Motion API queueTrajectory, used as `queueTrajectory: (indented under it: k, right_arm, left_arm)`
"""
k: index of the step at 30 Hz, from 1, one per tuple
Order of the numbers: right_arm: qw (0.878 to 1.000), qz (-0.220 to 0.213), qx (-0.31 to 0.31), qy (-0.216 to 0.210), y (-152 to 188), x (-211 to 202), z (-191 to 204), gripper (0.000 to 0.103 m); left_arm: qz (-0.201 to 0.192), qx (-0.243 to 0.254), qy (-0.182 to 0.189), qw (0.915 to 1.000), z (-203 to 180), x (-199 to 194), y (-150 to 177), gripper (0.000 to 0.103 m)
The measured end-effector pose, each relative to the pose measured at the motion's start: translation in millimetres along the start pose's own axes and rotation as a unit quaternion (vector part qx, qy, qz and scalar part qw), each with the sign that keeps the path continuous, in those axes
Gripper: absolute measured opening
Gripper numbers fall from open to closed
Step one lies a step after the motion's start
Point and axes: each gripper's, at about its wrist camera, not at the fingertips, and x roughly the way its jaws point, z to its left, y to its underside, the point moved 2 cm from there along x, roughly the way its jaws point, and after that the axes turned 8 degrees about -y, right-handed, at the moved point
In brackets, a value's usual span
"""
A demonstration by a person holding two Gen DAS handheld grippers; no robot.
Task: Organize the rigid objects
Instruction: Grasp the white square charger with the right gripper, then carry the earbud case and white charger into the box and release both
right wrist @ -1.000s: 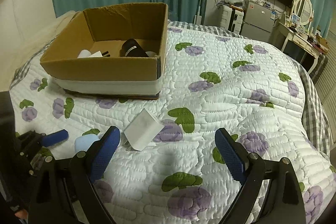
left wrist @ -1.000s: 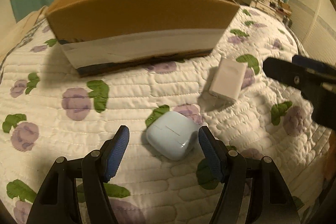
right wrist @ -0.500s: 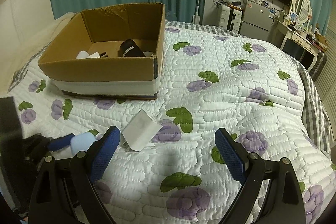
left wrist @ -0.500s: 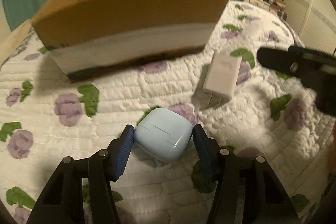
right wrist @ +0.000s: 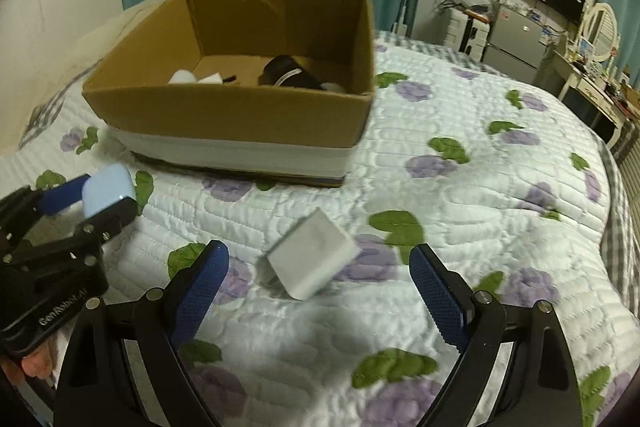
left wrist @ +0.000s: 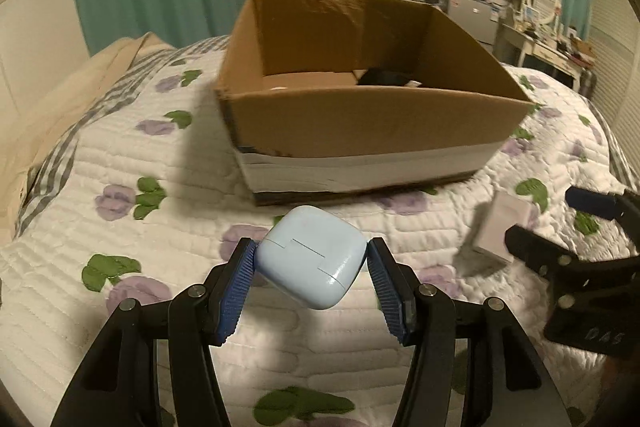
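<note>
Left claw (left wrist: 311, 263) is clamped on a pale blue earbud case (left wrist: 311, 255), one blue pad on each side. The case is tilted, one corner pointing down, and sits clear of the quilt (left wrist: 120, 163) in the left wrist view. From the right wrist view the same case (right wrist: 107, 190) shows at far left, held in the left claw in front of the box's near left corner.

Right claw (right wrist: 318, 283) is spread wide and holds nothing. A white charger block (right wrist: 311, 259) lies on the quilt between its two fingers, touching neither pad; small prongs show at the block's left end.

Cardboard box (right wrist: 240, 115) stands on the bed beyond both claws, open at the top, white tape band around its base. Inside: a black rounded object (right wrist: 288, 73) and some white items (right wrist: 196, 78), too small to identify.
</note>
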Motion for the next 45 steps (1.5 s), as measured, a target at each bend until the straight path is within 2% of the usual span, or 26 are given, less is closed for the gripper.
queueTrajectory:
  k: [11,12,15,18,25,32,39,45]
  right_arm:
    - [0.997,0.061,-0.018,0.036,2.2,53.8,7.7,0.092]
    - [0.997,0.061,-0.021,0.039,2.5,54.8,8.4,0.089]
    - [0.996,0.062,-0.027,0.053,3.7,56.0,7.1,0.066]
    - [0.997,0.053,-0.021,0.045,3.7,51.1,4.1,0.066]
    - [0.999,0.005,-0.033,0.027,-1.0,6.5,14.4,0.065]
    - [0.998,-0.042,-0.038,0.001,-10.0,-53.7,23.6,0.065]
    - [0.993,-0.104,-0.054,-0.016,-35.1,-123.4,38.6,0.065]
    - [0.986,-0.15,-0.073,-0.016,-67.2,-160.7,40.4,0.065]
  left_arm:
    - [0.012,-0.013,0.004,0.9998,0.0,11.1,-3.2,0.058]
    - [0.012,-0.012,0.004,0.9998,-0.3,11.1,-3.0,0.058]
    - [0.013,-0.01,0.003,0.9999,-1.7,11.0,-2.2,0.058]
    - [0.012,-0.006,0.0,0.9999,-3.3,8.5,-1.1,0.058]
    - [-0.001,0.005,-0.002,1.0,-5.8,-9.8,-0.7,0.058]
    - [-0.037,0.008,0.004,0.9993,-6.6,-55.3,-11.1,0.058]
    - [-0.088,-0.002,0.009,0.9961,1.5,-108.4,-35.3,0.058]
    - [-0.133,-0.001,0.008,0.9911,9.0,-138.3,-71.6,0.058]
